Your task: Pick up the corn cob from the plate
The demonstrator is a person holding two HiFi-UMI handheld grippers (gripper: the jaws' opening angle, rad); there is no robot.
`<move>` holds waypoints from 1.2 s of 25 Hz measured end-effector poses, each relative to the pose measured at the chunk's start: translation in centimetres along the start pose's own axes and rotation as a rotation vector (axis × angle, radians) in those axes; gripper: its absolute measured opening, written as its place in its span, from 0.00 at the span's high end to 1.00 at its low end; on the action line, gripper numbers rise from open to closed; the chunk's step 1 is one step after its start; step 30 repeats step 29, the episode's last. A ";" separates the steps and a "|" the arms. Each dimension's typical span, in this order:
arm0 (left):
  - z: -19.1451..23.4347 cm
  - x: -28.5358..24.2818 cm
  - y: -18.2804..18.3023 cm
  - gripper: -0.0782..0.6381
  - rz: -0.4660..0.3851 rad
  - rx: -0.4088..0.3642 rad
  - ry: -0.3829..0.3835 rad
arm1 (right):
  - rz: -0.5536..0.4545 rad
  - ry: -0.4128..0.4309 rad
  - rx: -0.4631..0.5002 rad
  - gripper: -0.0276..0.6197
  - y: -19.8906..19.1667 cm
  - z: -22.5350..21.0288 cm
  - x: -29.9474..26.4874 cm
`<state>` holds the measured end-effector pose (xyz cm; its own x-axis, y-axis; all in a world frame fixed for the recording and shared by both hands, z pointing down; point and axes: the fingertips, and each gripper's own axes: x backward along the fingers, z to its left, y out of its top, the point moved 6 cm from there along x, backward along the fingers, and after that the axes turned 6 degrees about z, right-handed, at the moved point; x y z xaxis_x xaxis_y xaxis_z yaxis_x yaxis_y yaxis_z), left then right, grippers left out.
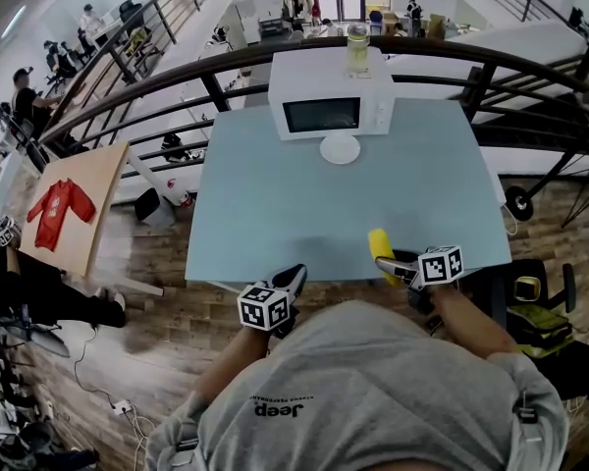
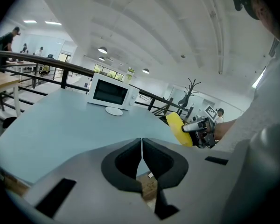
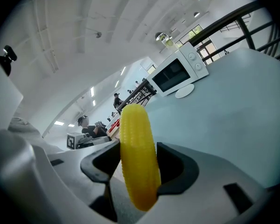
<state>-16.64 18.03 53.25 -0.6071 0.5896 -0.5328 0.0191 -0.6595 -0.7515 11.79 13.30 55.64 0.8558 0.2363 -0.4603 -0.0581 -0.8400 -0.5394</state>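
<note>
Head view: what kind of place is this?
Probably a big open office or lab, up on a balcony floor: a railing edges it, people work beyond it, and a microwave sits on the table.

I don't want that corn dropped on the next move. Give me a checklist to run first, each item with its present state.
1. Corn cob gripped by the right claw: ok, the pads press on both of its sides.
2. Cob off the plate: ok, the plate lies bare in front of the microwave.
3. Left claw empty: ok, jaws together with nothing between them.
4. Grip near the cob's middle: cannot tell, though much of the cob stands out beyond the pads.
5. Claws apart from each other: ok, the head view shows the table edge between them.
</note>
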 end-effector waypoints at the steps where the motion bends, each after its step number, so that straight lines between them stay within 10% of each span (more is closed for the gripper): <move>1: -0.1 -0.1 0.0 0.85 0.000 -0.001 0.000 | 0.000 -0.003 0.006 0.57 0.1 0.0 0.1; 30: -0.1 0.6 -0.1 0.85 -0.002 -0.002 0.019 | 0.005 -0.002 0.053 0.57 0.5 0.6 0.2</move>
